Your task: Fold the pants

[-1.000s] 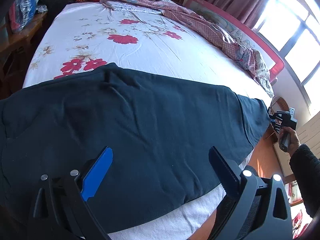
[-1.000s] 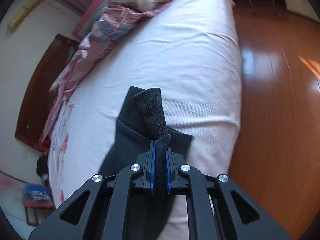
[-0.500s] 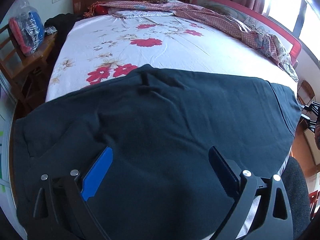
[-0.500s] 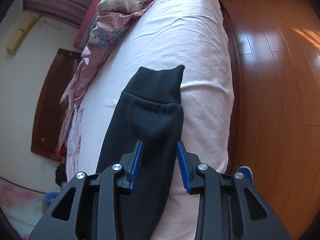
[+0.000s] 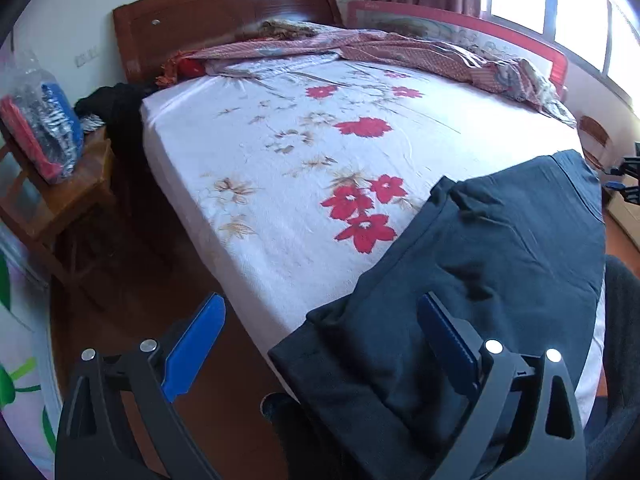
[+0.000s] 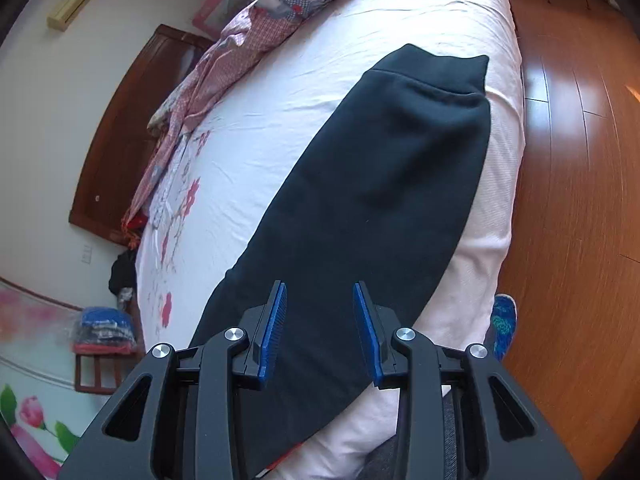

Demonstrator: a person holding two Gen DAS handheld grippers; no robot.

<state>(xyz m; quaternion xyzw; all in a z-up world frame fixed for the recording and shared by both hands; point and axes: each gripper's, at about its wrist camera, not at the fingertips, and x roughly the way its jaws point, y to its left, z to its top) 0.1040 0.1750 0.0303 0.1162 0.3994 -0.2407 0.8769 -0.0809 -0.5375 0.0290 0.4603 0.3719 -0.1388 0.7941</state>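
Dark navy pants (image 5: 500, 260) lie flat along the near edge of the bed (image 5: 280, 184), folded lengthwise into one long strip. In the right wrist view the pants (image 6: 380, 184) stretch away to the ribbed cuff (image 6: 436, 72) near the bed's end. My left gripper (image 5: 320, 300) hovers wide open over the pants' waist end at the bed corner, holding nothing. My right gripper (image 6: 320, 286) stands open above the leg, its blue pads clear of the cloth. The right gripper (image 5: 624, 184) also peeks in at the far right of the left wrist view.
A crumpled pink quilt (image 5: 420, 52) lies along the far side below the wooden headboard (image 5: 224, 12). A wooden stand (image 5: 60, 200) with a bagged clothes bundle (image 5: 40, 120) sits left of the bed. Wood floor (image 6: 568, 200) and a blue slipper (image 6: 504, 320) lie beside the bed.
The right gripper let go of the cuff, opened and drew back and up; the cuff now lies flat. The left gripper swung left to the waist end, still open.
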